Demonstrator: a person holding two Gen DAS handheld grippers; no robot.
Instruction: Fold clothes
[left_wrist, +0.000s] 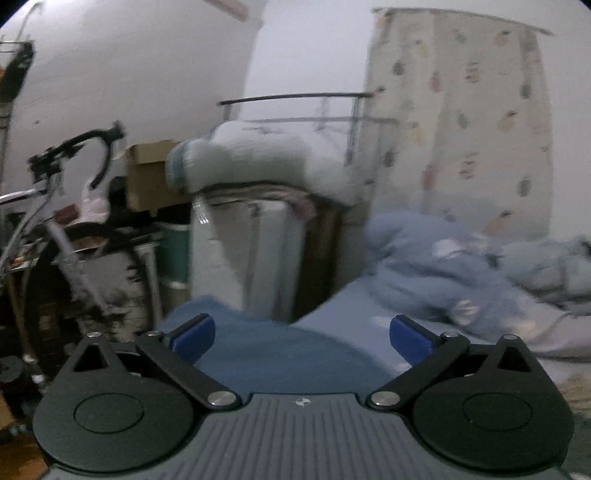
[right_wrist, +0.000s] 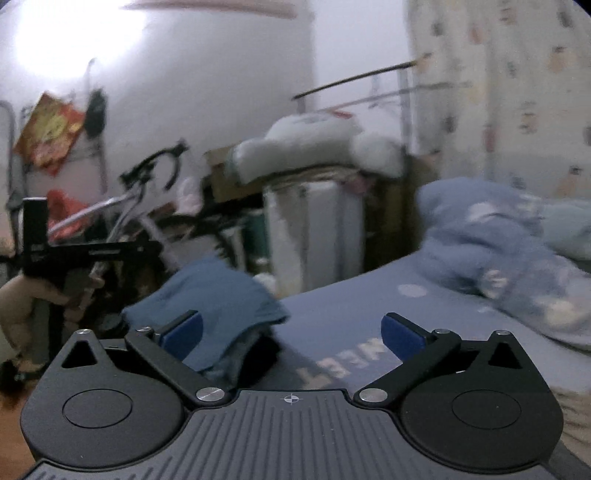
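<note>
Left claw (left_wrist: 302, 334): blue pads spread as wide as they go, nothing between them, nothing gripped. Right claw (right_wrist: 291, 332): same, fully spread and empty. No earlier picture to compare, so I log only the standing state.

Just beyond both claws lies the soft dark-blue folded cloth garment (right_wrist: 221, 295). It sits at the near left corner of the bed with the pale blue printed sheet (right_wrist: 351, 317), and in the right wrist view part of it hangs over the bed's left edge. In the left wrist view the same garment (left_wrist: 273, 350) fills the gap between the pads but lies below them, not touched. The person's hand (right_wrist: 22, 302) holding the left rig shows at far left in the right wrist view.

Handling judgement: light, limp fabric, no stiffness; it will sag and drape from any single pinch and could slide off the corner if nudged. Not fragile. Layers look stacked, so a shallow pinch may lift only the top ply. I would take it at two corners of one edge, one claw each, pinching through all layers.

Further up the bed, toward its far right side, a crumpled light-blue patterned quilt (right_wrist: 498, 251) lies well apart from the garment. Frames are motion-blurred; finer detail not readable.
</note>
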